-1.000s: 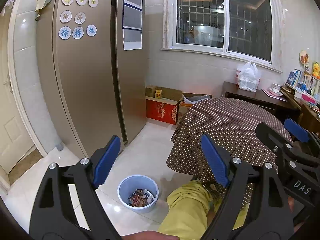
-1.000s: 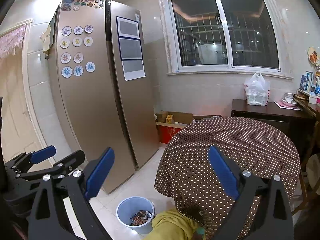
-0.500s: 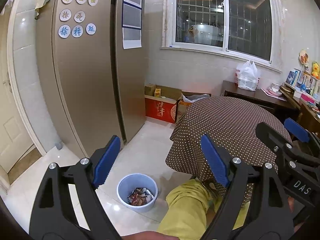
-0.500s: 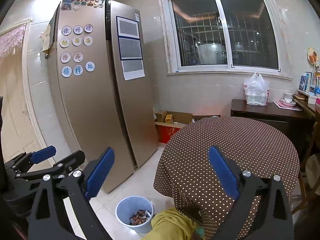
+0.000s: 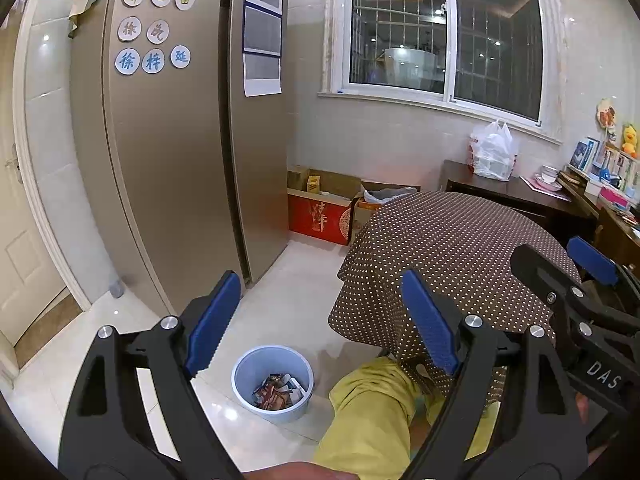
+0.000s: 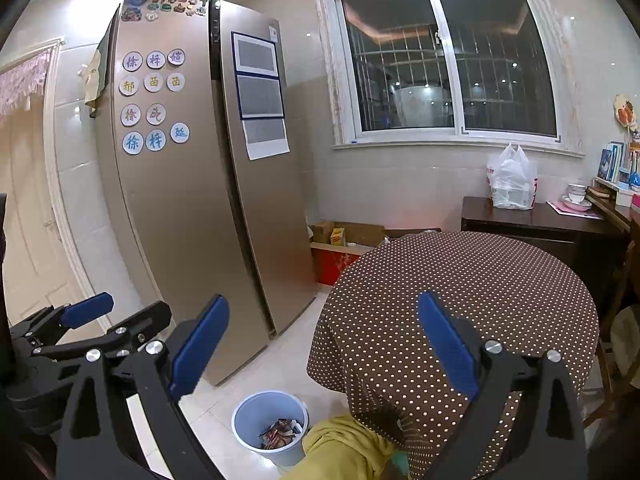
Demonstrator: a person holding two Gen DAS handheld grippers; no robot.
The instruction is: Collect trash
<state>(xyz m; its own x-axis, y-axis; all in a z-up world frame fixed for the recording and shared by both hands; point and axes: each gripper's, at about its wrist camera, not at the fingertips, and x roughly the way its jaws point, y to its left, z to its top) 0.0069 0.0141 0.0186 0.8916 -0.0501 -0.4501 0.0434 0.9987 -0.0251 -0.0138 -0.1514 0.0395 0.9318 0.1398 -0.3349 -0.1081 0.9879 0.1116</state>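
Trash (image 5: 278,392) — a pile of crumpled wrappers, count unclear — sits inside one pale blue bin (image 5: 244,380) on the white tile floor, below and between the blue pads of the left gripper (image 5: 320,320), well beneath it. Left gripper's jaws spread wide, nothing between them. Right gripper (image 6: 322,350) also spread wide and empty, hanging above the same bin (image 6: 248,420); trash (image 6: 280,434) visible in its bottom from that view too. Each gripper shows at the edge of the other's view; white letters "DAS" readable on the right gripper's body in the left view. Just right of the bin: person's knee in yellow-green trousers (image 5: 372,412), touching or nearly touching the bin's rim. Beyond the knee, one round table with brown polka-dot cloth (image 5: 452,248), hem hanging over the knee. Left and ahead: one two-door bronze fridge (image 5: 172,152) with eleven round paper discs bearing Chinese characters, plus three sheets taped on the right door. Far ahead against the wall: red box (image 5: 320,218) with gold characters, open cardboard boxes behind. One white plastic bag (image 5: 492,152) on a dark side table (image 5: 520,192) under the window (image 5: 444,36).
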